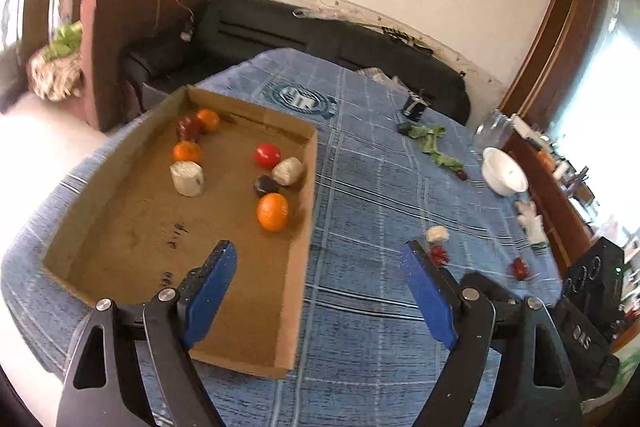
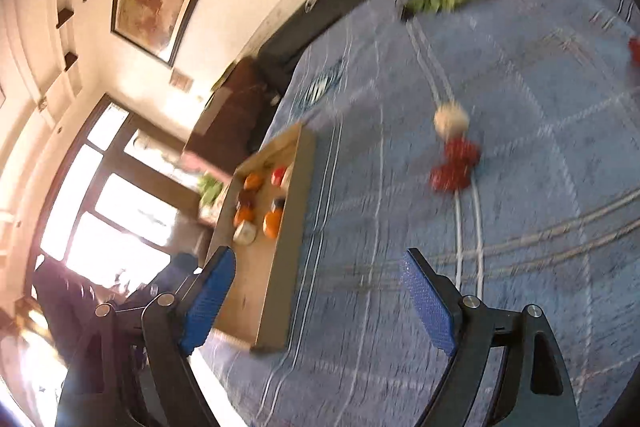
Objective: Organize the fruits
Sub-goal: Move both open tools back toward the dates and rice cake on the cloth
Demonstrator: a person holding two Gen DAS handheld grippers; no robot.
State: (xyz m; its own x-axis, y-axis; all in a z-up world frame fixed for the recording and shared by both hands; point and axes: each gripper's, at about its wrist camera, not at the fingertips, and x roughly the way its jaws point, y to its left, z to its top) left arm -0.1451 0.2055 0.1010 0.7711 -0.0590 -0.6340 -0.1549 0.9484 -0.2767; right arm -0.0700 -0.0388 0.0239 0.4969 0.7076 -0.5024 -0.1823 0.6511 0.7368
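**Fruit pickup: what's left on the cloth & how to grab it**

Both tools spread wide, nothing between the pads. Left gripper (image 1: 320, 267) hangs over the near right corner of the box (image 1: 308, 211); right gripper (image 2: 320, 275) is tilted, over bare cloth (image 2: 520, 247) just beside the box wall (image 2: 298, 227). Right view is smeared w/ blur, so detail there is rough.

Already in the box: three oranges, incl. the big one (image 1: 273, 211) by the right wall, a red round fruit (image 1: 267, 154), a dark one (image 1: 265, 185), two pale chunks (image 1: 187, 178) (image 1: 288, 171), and a dark red piece in the far corner.

Still out on the cloth: a pale chunk (image 1: 437, 235) touching or just beside a red cluster (image 1: 439, 255), and a second red bit (image 1: 519, 267) further right. Same pale chunk (image 2: 451, 121) and red cluster (image 2: 456, 163) show ahead of the right gripper.

Handling, my read:
- Pale chunk: prob. light, stiff-ish, squat w/ flat ends. Pinch across the round sides, mid-height.
- Red cluster: small, lumpy, looks soft or fake, can't tell which. Likely to squash or roll out; close gently across the widest part, low to the cloth.
- The two sit so close that a wide grab could knock one away. Come in from the open side.
- Cloth may bunch if pads drag.
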